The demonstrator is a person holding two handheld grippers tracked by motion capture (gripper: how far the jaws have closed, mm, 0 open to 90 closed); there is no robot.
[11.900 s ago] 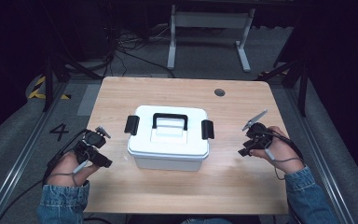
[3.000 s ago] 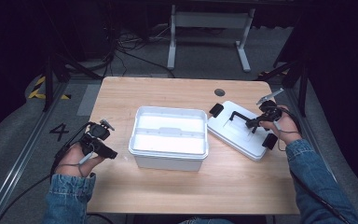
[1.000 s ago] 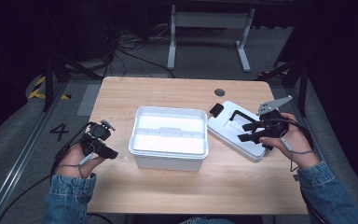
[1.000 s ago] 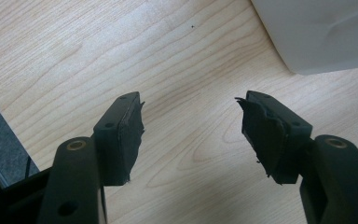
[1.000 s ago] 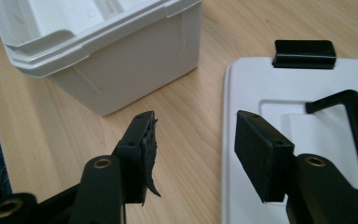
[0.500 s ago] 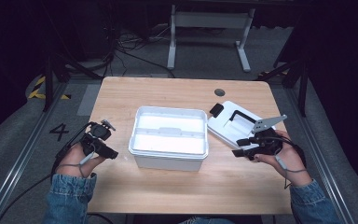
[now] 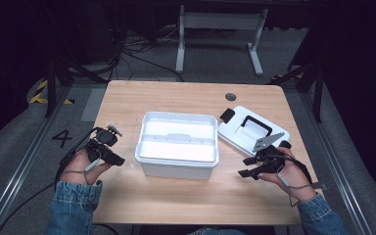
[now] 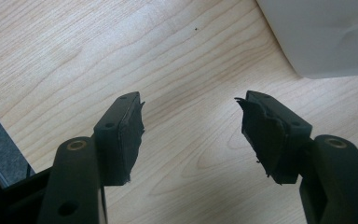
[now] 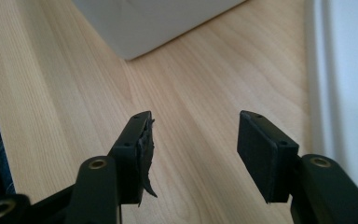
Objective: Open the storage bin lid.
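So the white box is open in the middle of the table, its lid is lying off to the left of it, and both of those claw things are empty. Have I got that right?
Nearly. The lid lies to the right of the white box, not the left, as the high view shows. The rest holds: the box is open mid-table, and the left gripper and right gripper are both open and empty.

I work in a lab or test studio, not a home: my wooden table (image 7: 186,98) stands on grey carpet (image 7: 10,147) between metal floor rails (image 7: 14,181), with loose cables (image 7: 142,54), yellow-black hazard tape (image 7: 41,90), a floor numeral "4" (image 7: 62,138) and dark surroundings
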